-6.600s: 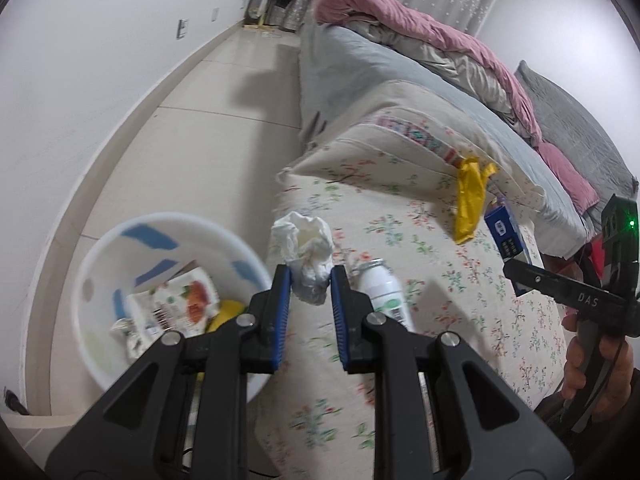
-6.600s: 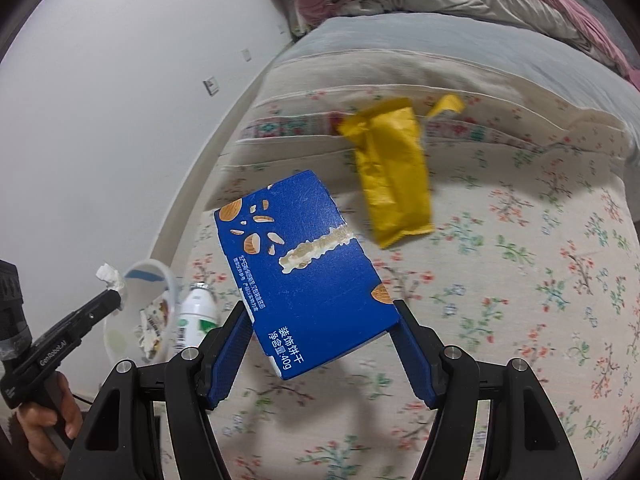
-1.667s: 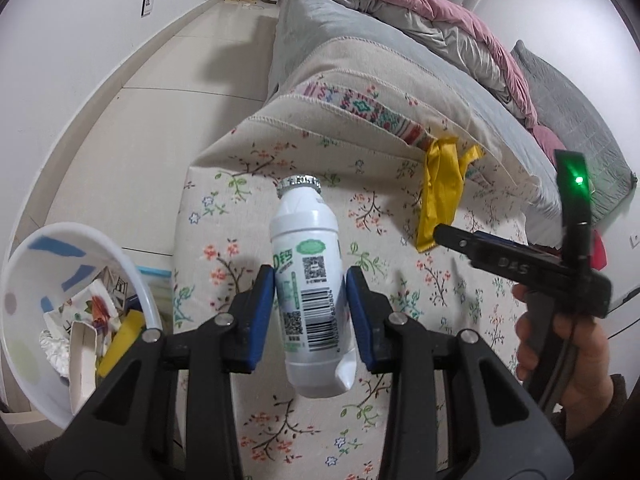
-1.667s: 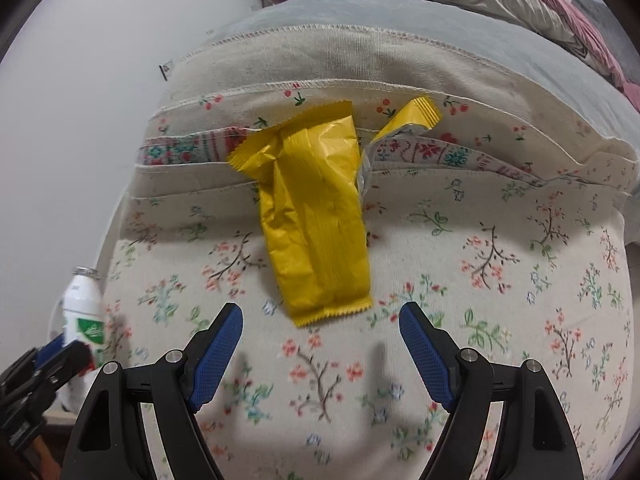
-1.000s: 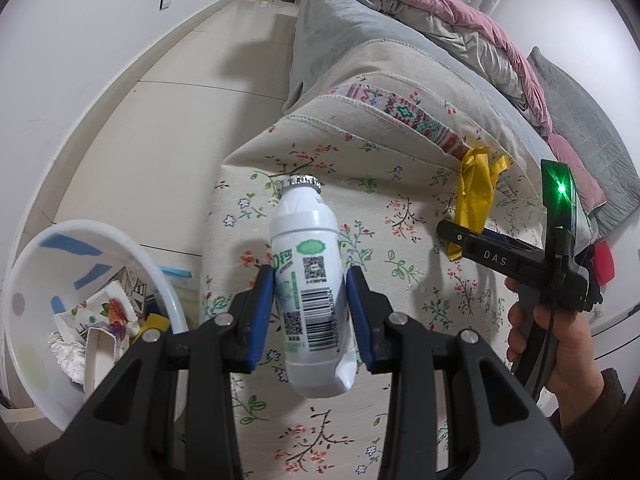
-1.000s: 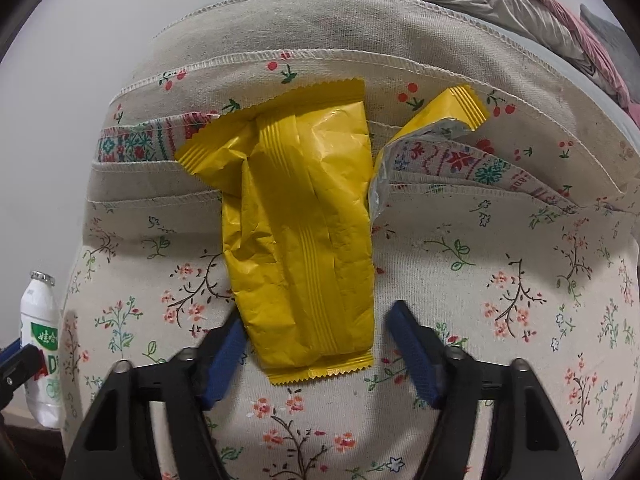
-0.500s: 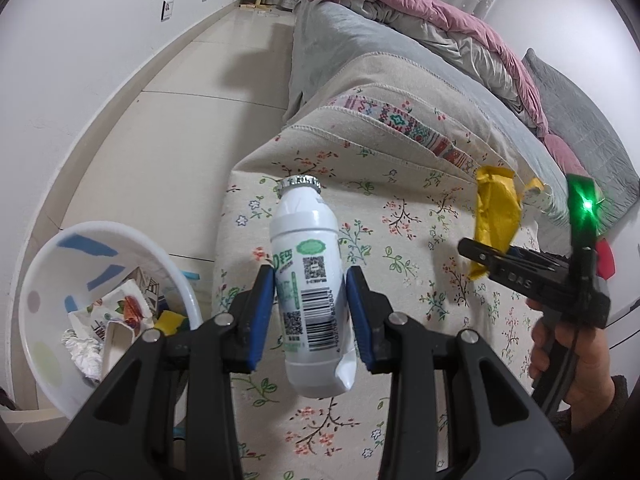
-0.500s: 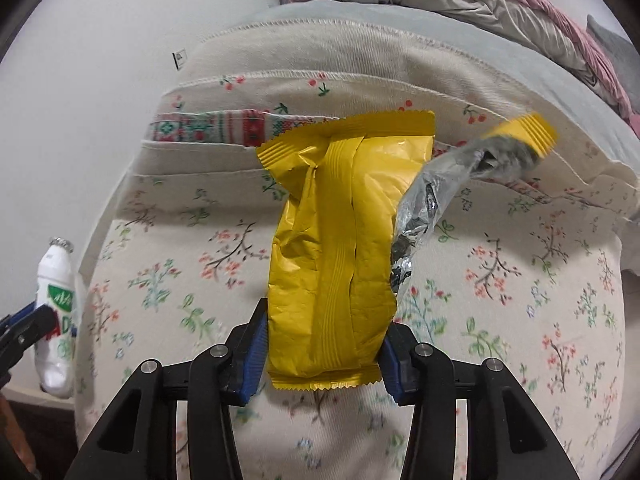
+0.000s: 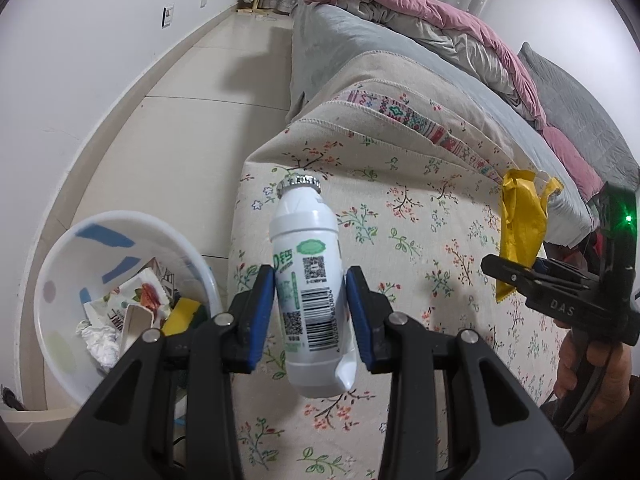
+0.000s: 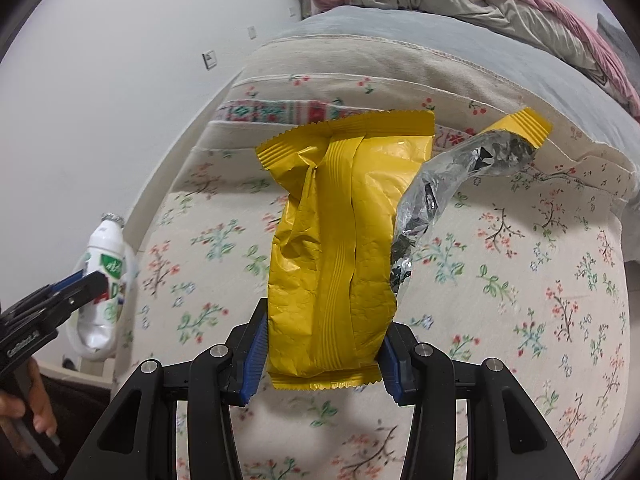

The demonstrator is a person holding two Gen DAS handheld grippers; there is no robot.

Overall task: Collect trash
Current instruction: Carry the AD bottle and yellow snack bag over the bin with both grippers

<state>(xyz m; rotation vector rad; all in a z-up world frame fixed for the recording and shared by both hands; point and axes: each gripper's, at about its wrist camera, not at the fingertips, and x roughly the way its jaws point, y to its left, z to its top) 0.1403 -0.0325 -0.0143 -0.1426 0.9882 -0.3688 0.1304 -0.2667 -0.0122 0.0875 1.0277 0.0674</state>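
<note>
The white plastic bottle (image 9: 308, 288), foil-capped and printed with a green label and barcode, is pinched at its middle between the blue pads of the left gripper (image 9: 311, 314), held upright in the air above the floral cloth (image 9: 420, 248) that covers the bed's end. Its lower corner is dented. The yellow wrapper (image 10: 340, 248) hangs upright in the right gripper (image 10: 322, 354), whose blue-padded fingers (image 10: 256, 350) press against the wrapper's bottom end from both sides; a torn strip with a silver foil lining (image 10: 448, 184) curls off its right edge. In the left wrist view the same wrapper (image 9: 520, 232) shows at the far right, clear of the cloth, held by the right gripper (image 9: 532, 276) with a green light on its body.

To the lower left of the bottle, on the pale tiled floor (image 9: 192, 128) beside the bed, stands a white bin (image 9: 52, 280) with blue patches on its inner wall. It holds a printed paper packet (image 9: 136, 296), a crumpled white tissue (image 9: 100, 340) and something yellow (image 9: 182, 314). The bed's edge lies between the bottle and the bin's opening.

Beyond the floral cloth come a patterned band (image 9: 400, 108), a grey sheet (image 9: 360, 36), a rumpled pink quilt (image 9: 420, 12) and a grey pillow (image 9: 576, 96). A white wall (image 9: 80, 40) with sockets runs along the left.
</note>
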